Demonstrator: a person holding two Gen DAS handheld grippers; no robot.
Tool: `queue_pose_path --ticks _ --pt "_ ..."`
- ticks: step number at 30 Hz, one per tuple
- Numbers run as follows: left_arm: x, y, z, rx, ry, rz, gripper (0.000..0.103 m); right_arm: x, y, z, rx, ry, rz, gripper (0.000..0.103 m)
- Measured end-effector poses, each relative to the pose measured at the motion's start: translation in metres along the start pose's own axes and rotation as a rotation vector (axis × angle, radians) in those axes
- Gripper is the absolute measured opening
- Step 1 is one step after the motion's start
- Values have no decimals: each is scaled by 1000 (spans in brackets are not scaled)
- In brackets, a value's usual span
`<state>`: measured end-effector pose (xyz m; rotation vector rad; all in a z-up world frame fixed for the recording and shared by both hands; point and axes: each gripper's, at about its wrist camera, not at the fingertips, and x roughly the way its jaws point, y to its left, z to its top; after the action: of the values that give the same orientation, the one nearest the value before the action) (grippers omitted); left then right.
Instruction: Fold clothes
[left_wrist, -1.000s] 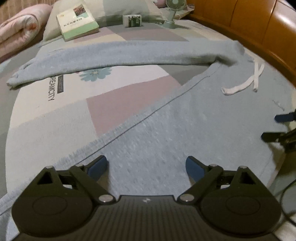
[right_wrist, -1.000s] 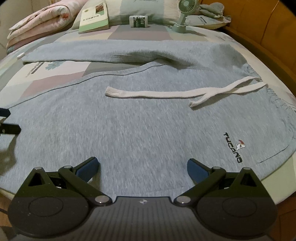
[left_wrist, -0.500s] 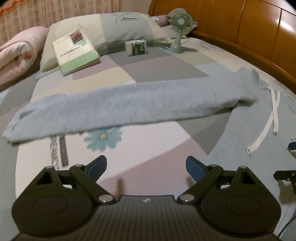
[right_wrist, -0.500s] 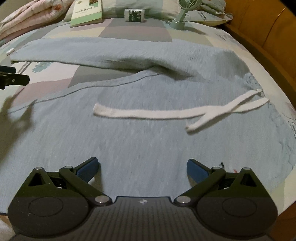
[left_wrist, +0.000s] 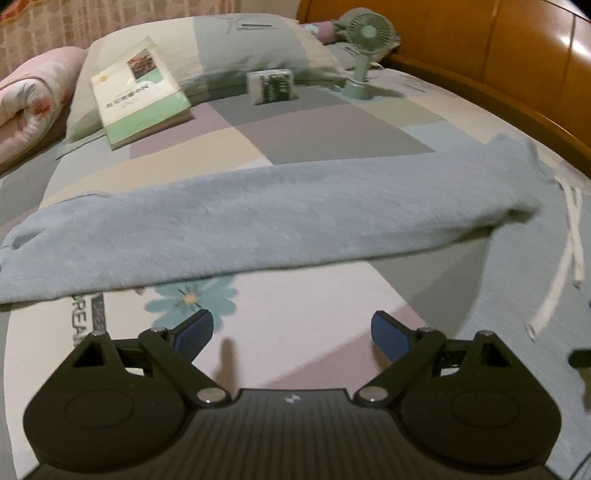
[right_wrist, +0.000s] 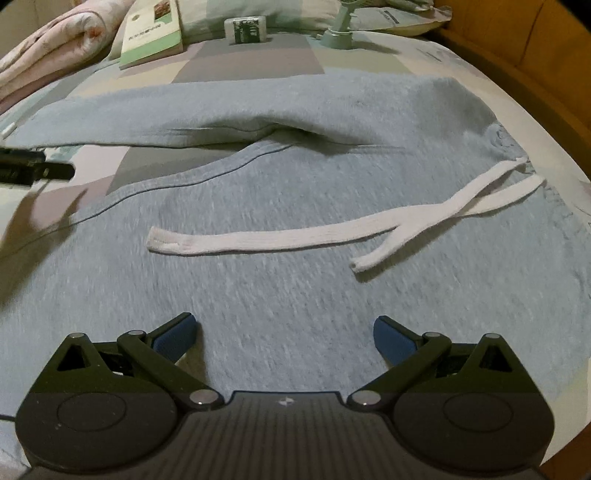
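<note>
Task status: barely begun. Grey sweatpants spread flat on bed, legs splayed apart, white drawstring loose on top; no fold made. Left tool and right tool both spread apart, holding nothing. All folding remained.

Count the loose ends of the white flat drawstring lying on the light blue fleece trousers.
2. In the right wrist view, the long end reaches left across the light blue fleece trousers; the short end lies nearer the waistband on the right. Neither is hidden.
</note>
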<state>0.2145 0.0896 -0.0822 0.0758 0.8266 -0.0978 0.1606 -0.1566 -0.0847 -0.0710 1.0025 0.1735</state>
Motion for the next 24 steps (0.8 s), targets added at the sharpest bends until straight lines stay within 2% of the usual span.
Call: queue_pose_path --ticks 9,13,18,20,24 --pt "9 53 32 -67 -98 108 93 2 0 5 2 34 -1 103" --pt "21 81 45 -98 -104 184 93 1 3 21 -7 97 13 103" --pt "26 108 54 -80 -119 255 93 -12 28 57 -98 34 78 103" --pt "22 118 52 -81 -137 259 93 -14 44 78 -145 22 124 103" --pt "9 140 40 -119 -156 126 93 -7 83 126 -247 -4 230 103"
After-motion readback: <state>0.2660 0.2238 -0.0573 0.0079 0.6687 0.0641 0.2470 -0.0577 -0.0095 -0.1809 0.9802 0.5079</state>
